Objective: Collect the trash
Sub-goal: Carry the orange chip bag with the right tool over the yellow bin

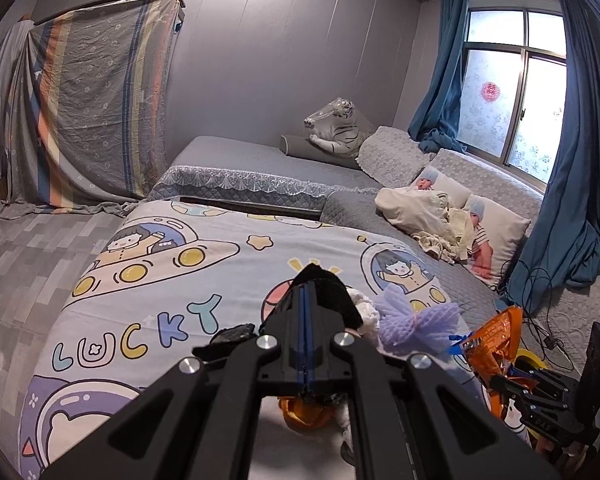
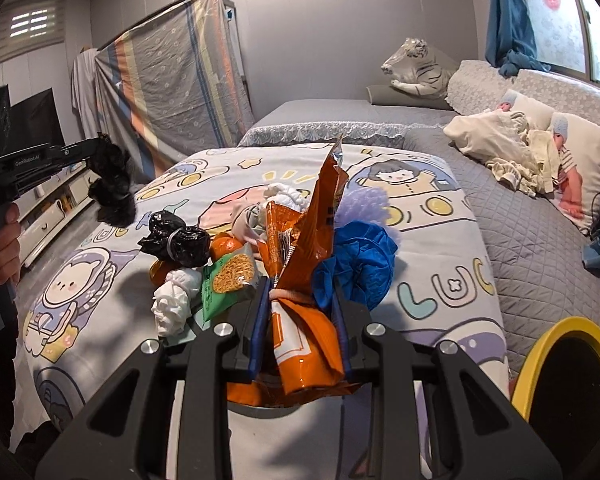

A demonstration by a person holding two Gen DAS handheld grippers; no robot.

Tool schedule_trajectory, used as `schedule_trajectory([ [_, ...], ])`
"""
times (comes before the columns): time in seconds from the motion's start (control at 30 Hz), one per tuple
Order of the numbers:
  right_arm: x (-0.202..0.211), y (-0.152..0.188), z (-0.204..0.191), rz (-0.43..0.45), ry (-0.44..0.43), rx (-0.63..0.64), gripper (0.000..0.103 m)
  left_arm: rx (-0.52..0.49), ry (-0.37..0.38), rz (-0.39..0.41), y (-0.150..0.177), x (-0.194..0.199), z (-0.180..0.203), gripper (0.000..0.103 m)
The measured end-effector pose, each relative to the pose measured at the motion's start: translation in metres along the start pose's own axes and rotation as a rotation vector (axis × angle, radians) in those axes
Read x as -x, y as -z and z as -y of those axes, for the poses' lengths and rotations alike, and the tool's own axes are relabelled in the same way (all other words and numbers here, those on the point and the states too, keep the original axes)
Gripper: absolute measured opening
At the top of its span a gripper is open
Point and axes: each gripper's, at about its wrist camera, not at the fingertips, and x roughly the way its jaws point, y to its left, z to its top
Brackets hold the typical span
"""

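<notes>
My left gripper (image 1: pixel 309 280) is shut on a crumpled black plastic bag (image 1: pixel 334 296) and holds it above the bed; it also shows in the right wrist view (image 2: pixel 112 188). My right gripper (image 2: pixel 300 288) is shut on an orange snack wrapper (image 2: pixel 308 248) that stands up between its fingers; the wrapper also shows in the left wrist view (image 1: pixel 496 344). A pile of trash lies on the cartoon bedsheet (image 2: pixel 440 264): a second black bag (image 2: pixel 176 240), white crumpled paper (image 2: pixel 172 304), a green noodle packet (image 2: pixel 228 280), a blue crumpled bag (image 2: pixel 360 264), purple foam netting (image 1: pixel 416 318).
A yellow-rimmed black bin (image 2: pixel 572 372) stands at the lower right beside the bed. Pillows and clothes (image 2: pixel 520 152) lie on the grey quilt at the right. A plush tiger (image 2: pixel 416 64) sits at the far end. A sheet-covered frame (image 2: pixel 168 76) leans on the wall.
</notes>
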Motion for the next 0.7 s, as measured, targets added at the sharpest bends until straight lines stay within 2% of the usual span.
schedule_trajectory([
  [0.33, 0.025, 0.007, 0.018, 0.031, 0.013, -0.03, 0.027, -0.039, 0.037, 0.019, -0.008, 0.012, 0.024, 0.0],
  [0.7, 0.048, 0.008, 0.033, 0.071, 0.035, -0.05, 0.027, -0.072, 0.083, 0.01, -0.007, 0.008, 0.051, 0.0],
])
